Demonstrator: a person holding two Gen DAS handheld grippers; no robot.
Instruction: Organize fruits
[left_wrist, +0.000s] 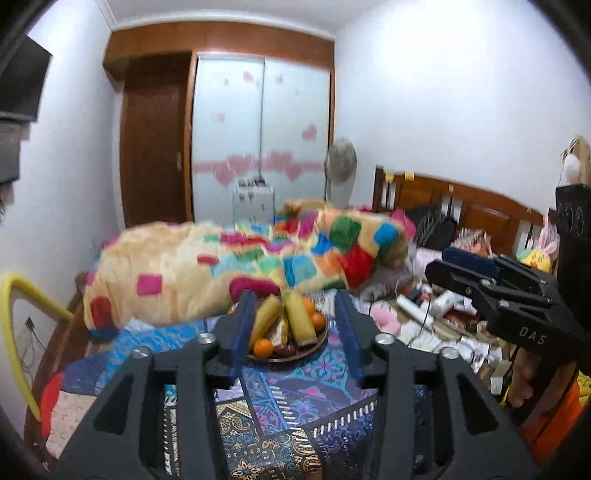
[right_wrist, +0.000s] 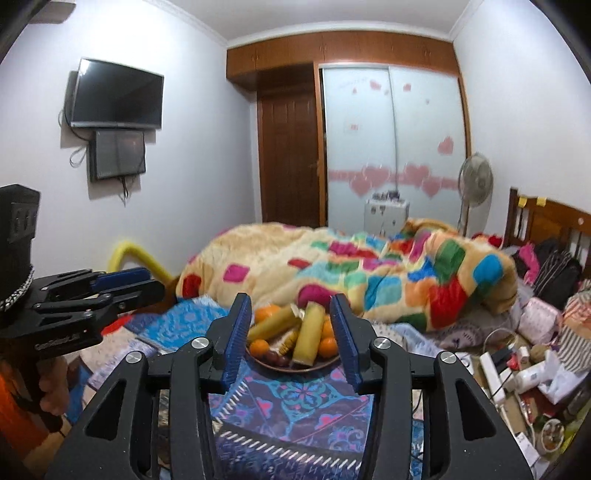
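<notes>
A brown plate (left_wrist: 321, 341) of fruit sits on the patterned bedspread (left_wrist: 295, 398) ahead of both grippers. It holds two yellow-green sugarcane pieces (left_wrist: 300, 319), several oranges (left_wrist: 263, 348), dark red fruits (left_wrist: 284, 349) and a corn piece (right_wrist: 287, 341). My left gripper (left_wrist: 293, 325) is open and empty, its jaws framing the plate from behind. My right gripper (right_wrist: 291, 328) is open and empty, also short of the plate (right_wrist: 327, 364). The right gripper shows at the right of the left wrist view (left_wrist: 491, 280); the left one shows at the left of the right wrist view (right_wrist: 110, 286).
A bunched multicoloured blanket (left_wrist: 221, 266) lies right behind the plate. Clutter of bottles, boxes and cables (right_wrist: 524, 373) covers the bed's right side. A yellow foam-covered rail (left_wrist: 14, 332) stands at the left. A wooden headboard (left_wrist: 480, 210), fan (right_wrist: 474, 184) and wardrobe (right_wrist: 391, 147) are farther back.
</notes>
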